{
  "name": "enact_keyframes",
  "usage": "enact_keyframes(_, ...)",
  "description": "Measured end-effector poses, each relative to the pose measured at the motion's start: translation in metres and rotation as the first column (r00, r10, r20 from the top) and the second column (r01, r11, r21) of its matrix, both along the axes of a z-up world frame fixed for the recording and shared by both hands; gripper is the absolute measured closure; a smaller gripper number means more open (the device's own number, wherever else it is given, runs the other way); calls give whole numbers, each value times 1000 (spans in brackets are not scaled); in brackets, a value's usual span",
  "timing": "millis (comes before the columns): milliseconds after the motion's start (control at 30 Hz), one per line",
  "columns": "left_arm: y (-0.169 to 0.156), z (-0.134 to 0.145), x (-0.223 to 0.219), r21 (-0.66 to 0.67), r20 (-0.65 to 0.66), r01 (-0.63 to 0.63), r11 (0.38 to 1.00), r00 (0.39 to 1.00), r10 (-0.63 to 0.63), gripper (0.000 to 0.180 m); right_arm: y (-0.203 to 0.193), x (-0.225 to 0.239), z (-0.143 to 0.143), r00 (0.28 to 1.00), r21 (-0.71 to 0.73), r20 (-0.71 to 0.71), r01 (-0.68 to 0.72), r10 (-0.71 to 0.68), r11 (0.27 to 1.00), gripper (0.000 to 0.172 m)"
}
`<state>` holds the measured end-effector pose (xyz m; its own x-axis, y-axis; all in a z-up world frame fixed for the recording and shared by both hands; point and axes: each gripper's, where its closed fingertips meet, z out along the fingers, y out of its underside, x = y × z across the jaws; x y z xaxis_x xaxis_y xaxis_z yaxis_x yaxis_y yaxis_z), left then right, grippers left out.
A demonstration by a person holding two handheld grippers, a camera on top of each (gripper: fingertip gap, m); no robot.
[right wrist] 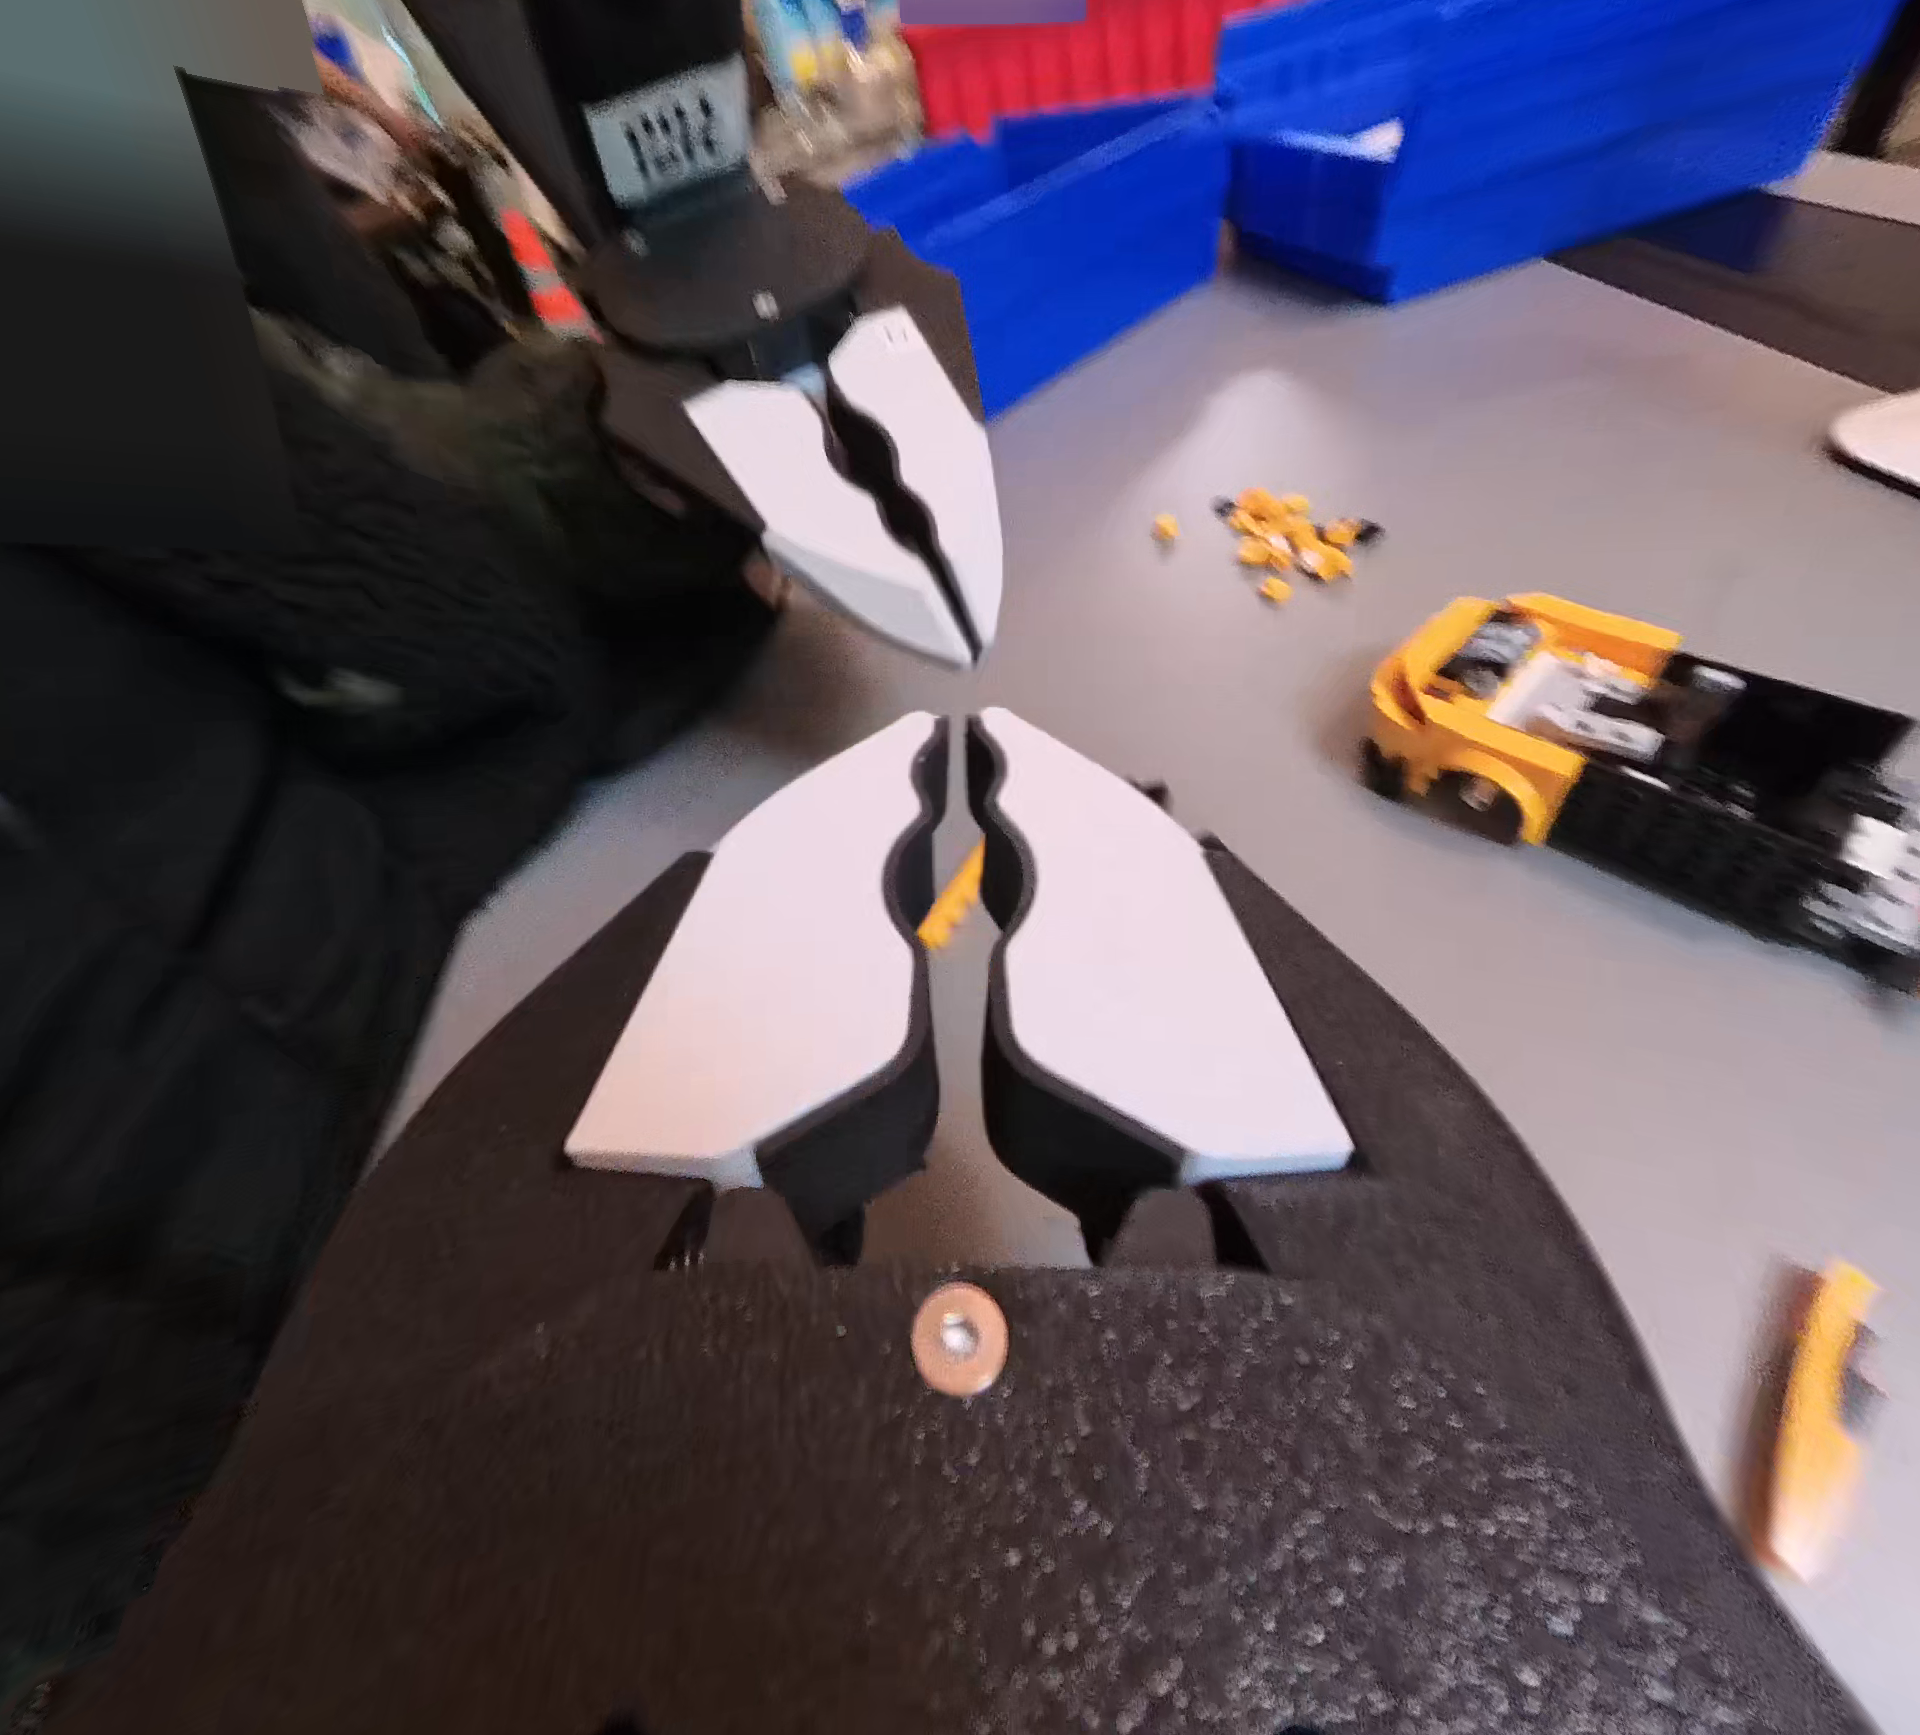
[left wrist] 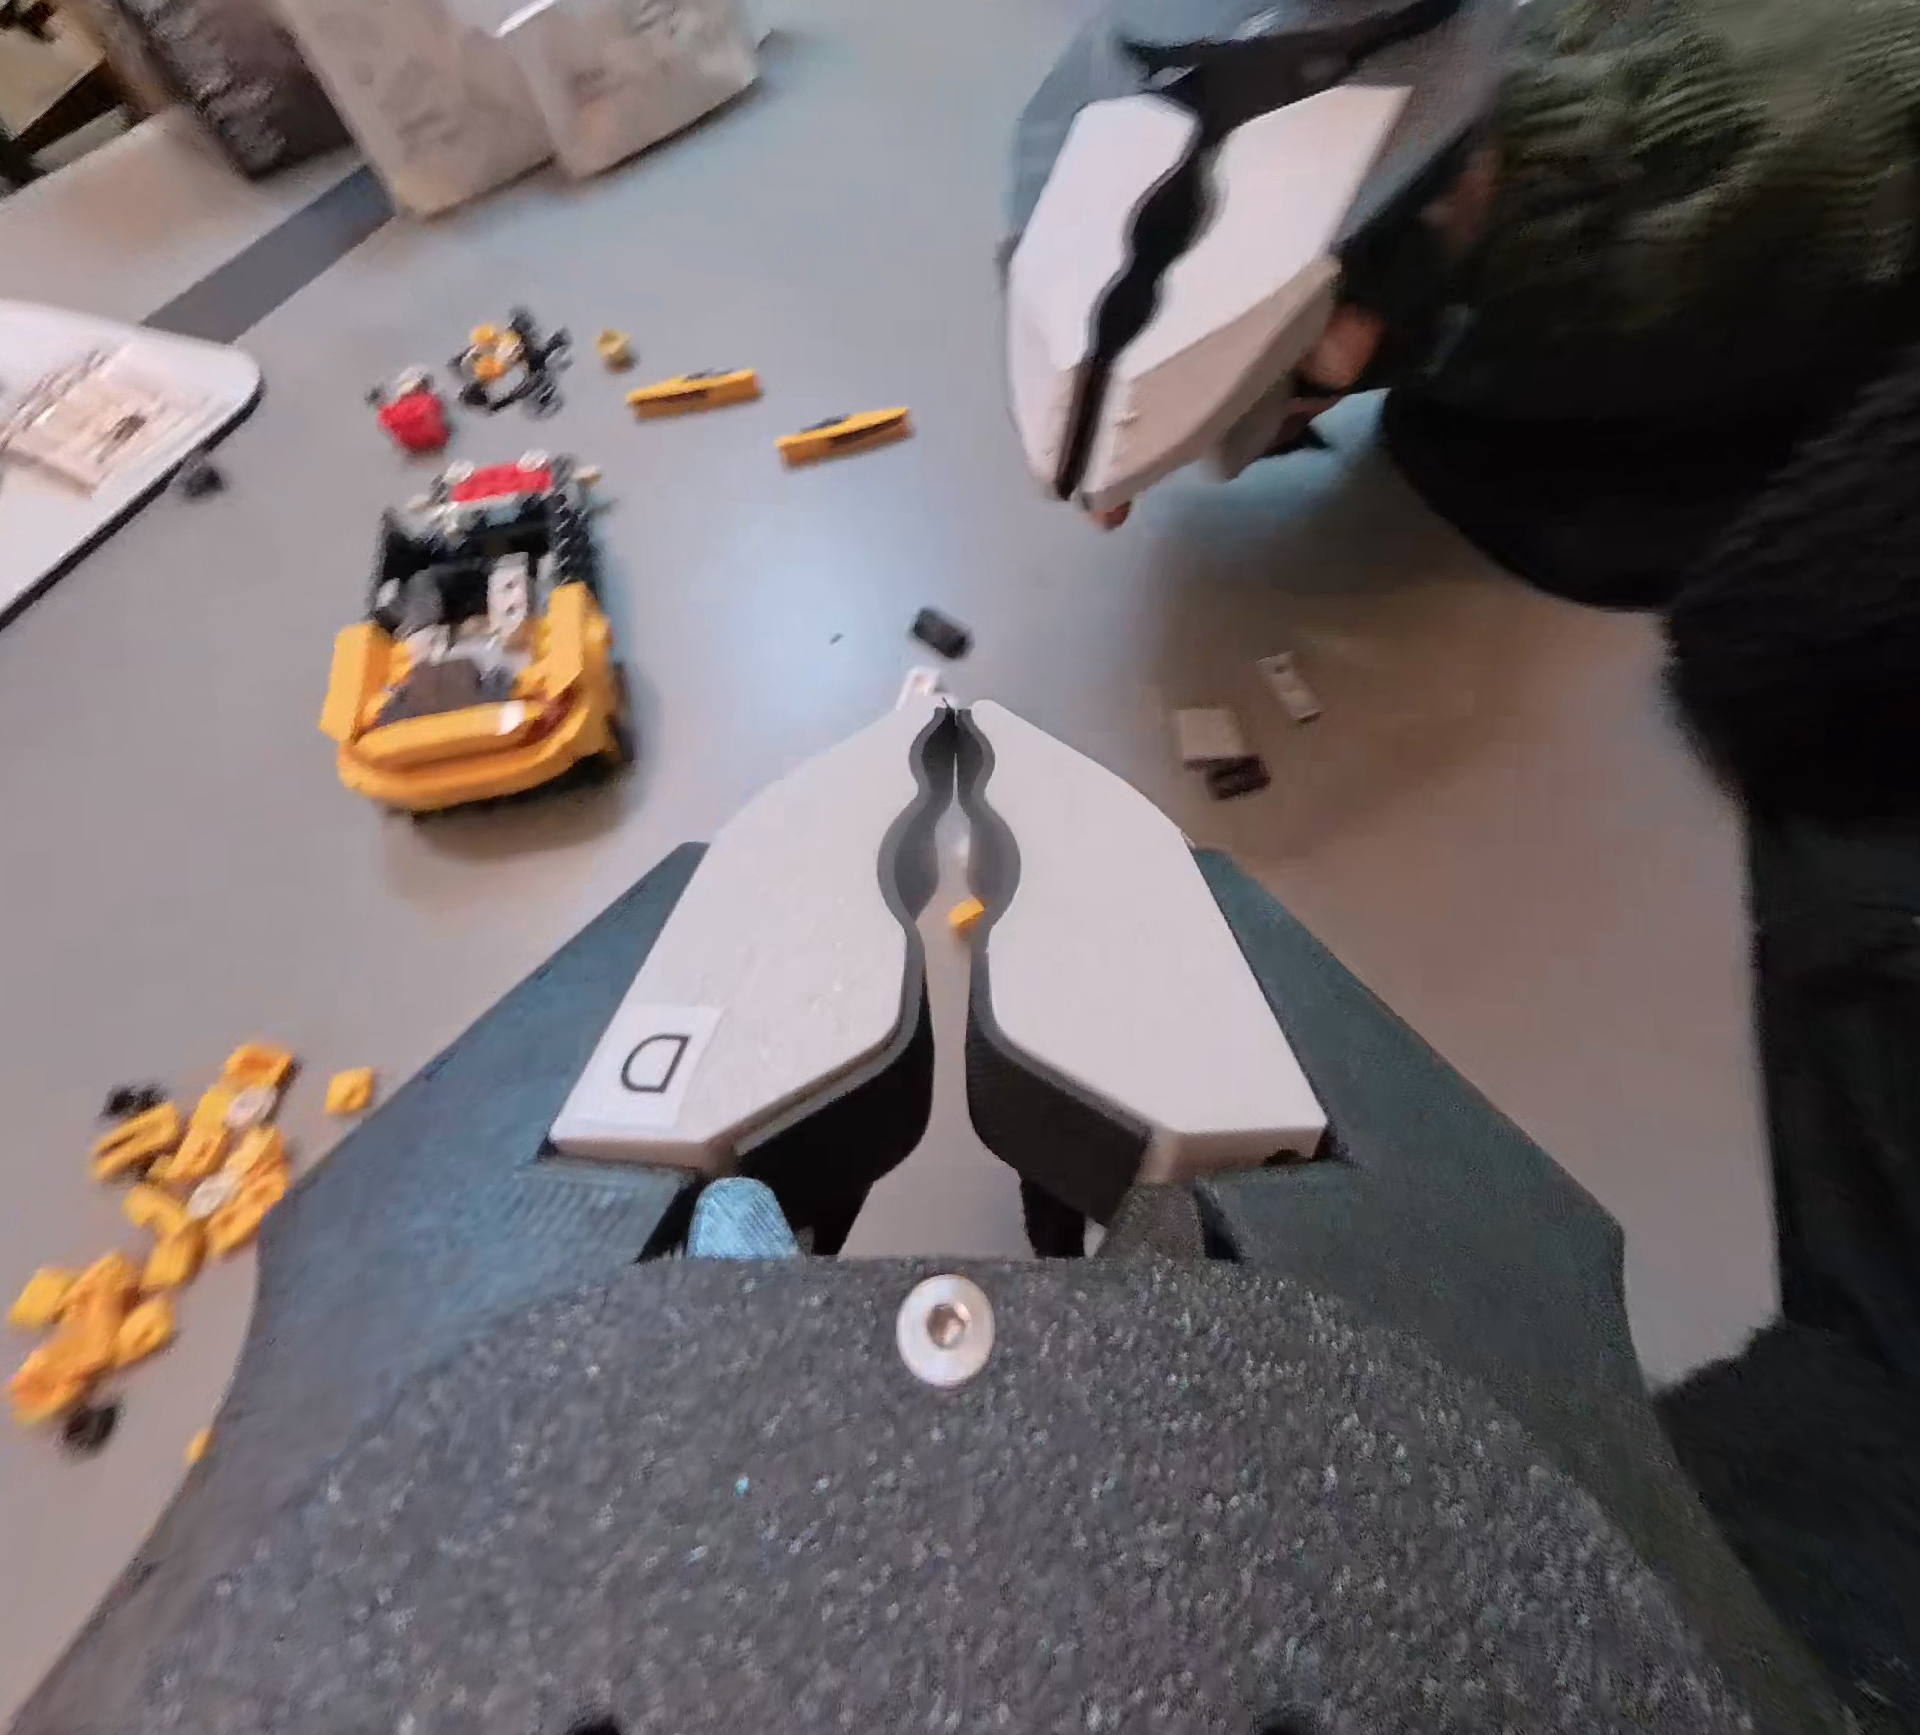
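- While both tongs hang above the grey tabletop (left wrist: 831, 179), the left gripper (left wrist: 948, 711) has its white fingers drawn together at the tips, with nothing plainly clamped between them; a small white piece (left wrist: 920, 683) lies on the tabletop just beyond the tips, and whether they touch it I cannot tell.
- A small black piece (left wrist: 940, 631) lies just past that white one; a tiny yellow brick (left wrist: 966, 914) shows on the surface through the rounded hollow between the left fingers.
- The right gripper (right wrist: 958, 729) has its fingers nearly together, a thin slit left between the tips, nothing in the grasp; a yellow toothed strip (right wrist: 956, 896) lies on the surface below, seen through the gap.
- The two tongs point tip to tip, near each other but apart; in the left wrist view the right gripper (left wrist: 1081, 490) hangs tilted downward.
- A half-built yellow and black toy car (left wrist: 478, 646) stands toward the left of the left tongs, well apart from both.
- Loose yellow bricks (left wrist: 166, 1197) lie heaped by the near left edge; two yellow bars (left wrist: 769, 412) lie beyond the car; small grey and dark plates (left wrist: 1236, 729) lie to the right of the left tips.
- Blue bins (right wrist: 1507, 127) stand along the far edge in the right wrist view; another yellow piece (right wrist: 1818, 1415) lies near the right tongs' body.
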<state>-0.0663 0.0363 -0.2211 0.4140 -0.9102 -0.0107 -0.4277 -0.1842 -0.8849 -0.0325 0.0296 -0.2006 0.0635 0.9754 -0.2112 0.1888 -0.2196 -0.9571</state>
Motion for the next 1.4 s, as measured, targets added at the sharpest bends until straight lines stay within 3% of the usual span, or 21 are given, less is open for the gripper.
enact_keyframes(200, 28, -19, -24, -51, -68, -140, 989, 988, 137, 174, 21, 7, -43, 947, 134, 297, 88, -125, 987, 146)
enact_keyframes(533, 33, -35, -34, -159, -57, -155, 975, 987, 148, 168, 36, -32, -81, 816, 145, 576, -43, -49, 988, 141)
enact_keyframes(600, 32, -36, -34, -199, -25, -148, 969, 989, 146, 168, 37, -35, -92, 774, 169, 631, -79, -46, 982, 153)
enact_keyframes(700, 30, -38, -33, -279, 39, -128, 952, 989, 144, 166, 39, -38, -87, 791, 289, 604, -101, -100, 952, 155)
enact_keyframes(800, 27, -28, -26, -348, 153, -68, 935, 980, 129, 158, 41, -42, -54, 884, 467, 432, -51, -177, 883, 154)
enact_keyframes(900, 18, 4, -14, -363, 356, 57, 930, 931, 82, 153, 35, -43, -18, 942, 595, 265, 8, -205, 804, 155)
enact_keyframes(1000, 11, 31, -7, -295, 465, 114, 949, 885, 38, 161, 20, -43, 5, 973, 696, 140, 35, -183, 717, 155)
enact_keyframes(1033, 5, 37, -4, -259, 469, 138, 956, 883, 0, 169, 17, -43, 10, 977, 723, 108, 50, -185, 689, 155)
enact_keyframes(1133, -2, 47, -1, -127, 419, 101, 987, 907, -39, 169, 11, -39, 21, 981, 762, 41, 91, -187, 642, 154)
enact_keyframes(1233, -5, 45, 1, 58, 258, 42, 997, 964, -55, 170, 7, -37, 21, 985, 736, 38, 84, -165, 671, 153)
enact_keyframes(1400, -14, 43, 6, 357, -6, 64, 932, 998, -66, 172, -2, -30, 23, 996, 624, 60, 15, -67, 782, 154)
